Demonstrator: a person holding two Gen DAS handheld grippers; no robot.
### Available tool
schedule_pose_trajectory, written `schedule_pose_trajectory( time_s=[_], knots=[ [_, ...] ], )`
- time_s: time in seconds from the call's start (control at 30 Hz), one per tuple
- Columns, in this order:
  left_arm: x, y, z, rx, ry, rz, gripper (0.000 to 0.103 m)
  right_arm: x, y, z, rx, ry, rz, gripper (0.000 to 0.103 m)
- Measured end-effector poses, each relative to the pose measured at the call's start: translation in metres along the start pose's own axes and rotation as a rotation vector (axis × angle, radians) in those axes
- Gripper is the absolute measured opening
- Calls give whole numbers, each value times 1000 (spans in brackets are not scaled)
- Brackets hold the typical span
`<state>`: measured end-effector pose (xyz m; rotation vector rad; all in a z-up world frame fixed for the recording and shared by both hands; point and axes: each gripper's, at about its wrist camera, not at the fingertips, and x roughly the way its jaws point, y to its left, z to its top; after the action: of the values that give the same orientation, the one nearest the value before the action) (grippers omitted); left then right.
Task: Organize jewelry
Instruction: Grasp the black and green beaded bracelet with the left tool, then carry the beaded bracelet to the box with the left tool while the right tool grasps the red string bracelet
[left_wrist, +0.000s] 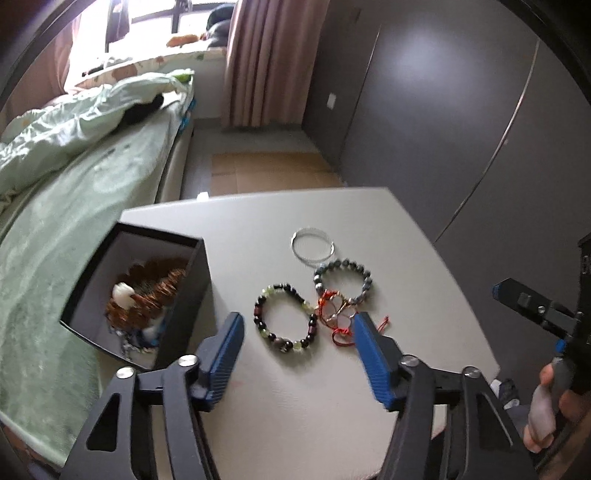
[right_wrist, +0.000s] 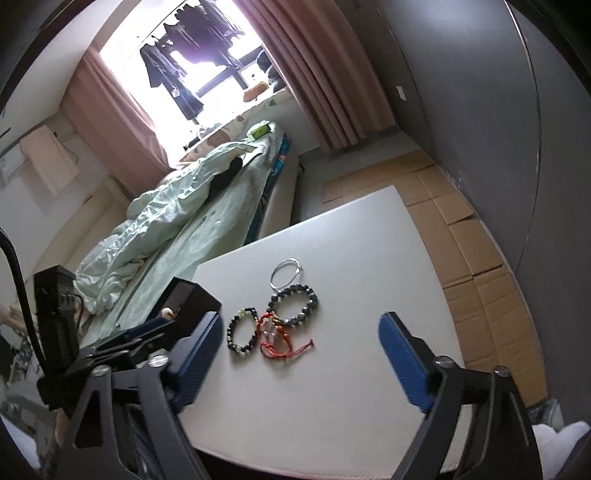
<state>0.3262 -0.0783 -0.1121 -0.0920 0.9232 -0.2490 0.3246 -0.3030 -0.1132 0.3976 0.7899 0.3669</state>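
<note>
Several pieces of jewelry lie on the white table (left_wrist: 295, 398): a dark and green bead bracelet (left_wrist: 284, 317) (right_wrist: 242, 332), a red cord bracelet (left_wrist: 338, 317) (right_wrist: 275, 334), a grey bead bracelet (left_wrist: 343, 282) (right_wrist: 295, 301) and a thin silver bangle (left_wrist: 313, 245) (right_wrist: 285, 273). A black box (left_wrist: 184, 295) (right_wrist: 197, 299) at the table's left holds brown beads and a white piece. My left gripper (left_wrist: 299, 328) hovers open just short of the dark and green bracelet, nothing between its pads. My right gripper (right_wrist: 299, 332) is open, its fingers wide on either side of the bracelets, above the table.
A bed (left_wrist: 74, 206) with a pale green quilt runs along the table's left side. Flattened cardboard (right_wrist: 461, 229) covers the floor beyond and right of the table. A dark wardrobe wall (left_wrist: 461, 129) stands at the right. A hand (left_wrist: 546, 410) grips the right tool's handle.
</note>
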Motion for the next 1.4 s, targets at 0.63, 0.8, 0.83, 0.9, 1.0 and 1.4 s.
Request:
schedule_pose_trajectory(
  time_s=[0.63,0.8,0.83,0.9,1.0,1.4],
  knots=[
    [68,8,-5,-97,131,206,38,23,-23,2,68,50,32,76],
    [76,10,-7,-107,147,208,37,26,-23,1,72,65,34,75],
    [75,10,-8,-107,144,208,37,27,-23,1,72,66,33,74],
    [75,12,-9,-113,140,209,32,31,-22,2,76,71,35,69],
    [74,14,-11,-108,144,220,10,39,-20,1,84,93,36,62],
    [47,21,-3,-101,103,95,8,85,-3,8,65,180,10,45]
  ],
)
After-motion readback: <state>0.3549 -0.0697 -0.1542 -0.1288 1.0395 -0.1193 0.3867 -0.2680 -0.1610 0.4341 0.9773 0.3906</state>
